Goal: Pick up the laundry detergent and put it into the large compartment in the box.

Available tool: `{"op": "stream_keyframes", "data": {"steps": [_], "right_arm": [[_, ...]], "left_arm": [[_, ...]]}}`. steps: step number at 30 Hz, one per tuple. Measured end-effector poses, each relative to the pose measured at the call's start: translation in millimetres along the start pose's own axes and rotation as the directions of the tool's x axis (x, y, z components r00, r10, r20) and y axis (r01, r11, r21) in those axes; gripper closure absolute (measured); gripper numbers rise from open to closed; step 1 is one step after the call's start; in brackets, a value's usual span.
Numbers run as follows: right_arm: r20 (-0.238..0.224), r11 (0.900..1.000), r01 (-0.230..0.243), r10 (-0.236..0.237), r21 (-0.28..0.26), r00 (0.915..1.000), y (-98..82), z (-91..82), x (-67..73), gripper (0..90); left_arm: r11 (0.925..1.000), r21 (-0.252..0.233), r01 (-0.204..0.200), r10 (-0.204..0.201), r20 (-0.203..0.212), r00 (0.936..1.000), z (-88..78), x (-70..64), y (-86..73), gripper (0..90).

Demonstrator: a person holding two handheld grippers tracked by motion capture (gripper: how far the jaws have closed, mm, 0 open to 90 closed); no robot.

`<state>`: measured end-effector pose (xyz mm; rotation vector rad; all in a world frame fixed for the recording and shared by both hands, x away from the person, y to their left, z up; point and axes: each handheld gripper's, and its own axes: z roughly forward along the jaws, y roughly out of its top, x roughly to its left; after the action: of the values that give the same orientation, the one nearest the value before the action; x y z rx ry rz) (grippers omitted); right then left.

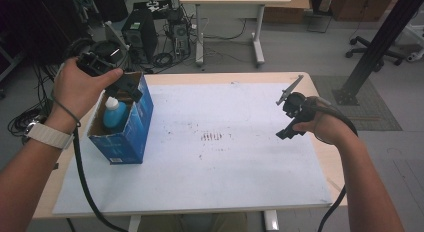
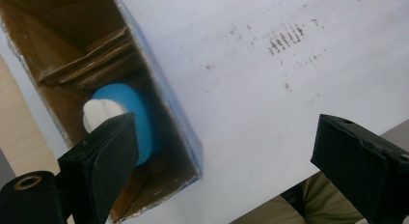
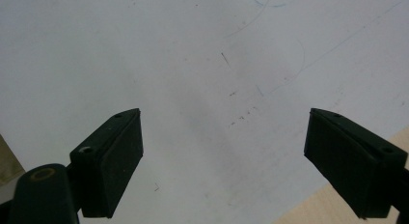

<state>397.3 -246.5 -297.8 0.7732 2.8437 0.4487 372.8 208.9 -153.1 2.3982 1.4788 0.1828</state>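
Observation:
An open blue cardboard box (image 1: 132, 129) stands at the left of the white mat (image 1: 210, 157). Inside it sits a blue bottle with a white cap (image 1: 114, 112). My left gripper (image 1: 131, 89) hovers just above the box's open top, jaws wide open with nothing between them. In the left gripper view the bottle (image 2: 140, 108) lies below the left jaw, inside the box (image 2: 166, 108), and the left gripper (image 2: 224, 151) straddles the box's near wall. My right gripper (image 1: 286, 119) hangs open over the mat's right side; in the right gripper view the right gripper (image 3: 224, 156) has bare mat beneath it.
A patch of dark smudges (image 1: 211, 137) marks the mat's middle. The wooden table edge (image 1: 330, 167) shows to the right of the mat. Beyond the table stand a computer tower (image 1: 140, 34), tangled cables, a desk and an office chair base (image 1: 375, 49).

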Motion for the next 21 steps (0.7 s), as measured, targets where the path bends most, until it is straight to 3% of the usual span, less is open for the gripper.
{"op": "stream_keyframes", "data": {"steps": [7, 12, 21], "right_arm": [[0.0, 1.0, 0.003, -0.003, -0.001, 1.0, 0.2, -1.1, -0.1, 13.8], [0.001, 1.0, 0.002, -0.002, 0.002, 1.0, 0.2, -1.0, 0.2, 13.8], [-0.001, 1.0, 0.004, -0.004, 0.001, 1.0, 1.5, -0.2, 0.5, 13.8]], "left_arm": [[0.9961, -0.015, -0.087, 0.088, 0.023, 0.9959, -1.2, -17.4, 2.0, 9.6], [0.9885, -0.017, -0.15, 0.151, 0.037, 0.9879, 0.2, -29.8, 2.0, 9.6], [0.9731, -0.014, -0.23, 0.23, 0.044, 0.9721, 2.9, -49.7, 0.4, 9.6]]}}
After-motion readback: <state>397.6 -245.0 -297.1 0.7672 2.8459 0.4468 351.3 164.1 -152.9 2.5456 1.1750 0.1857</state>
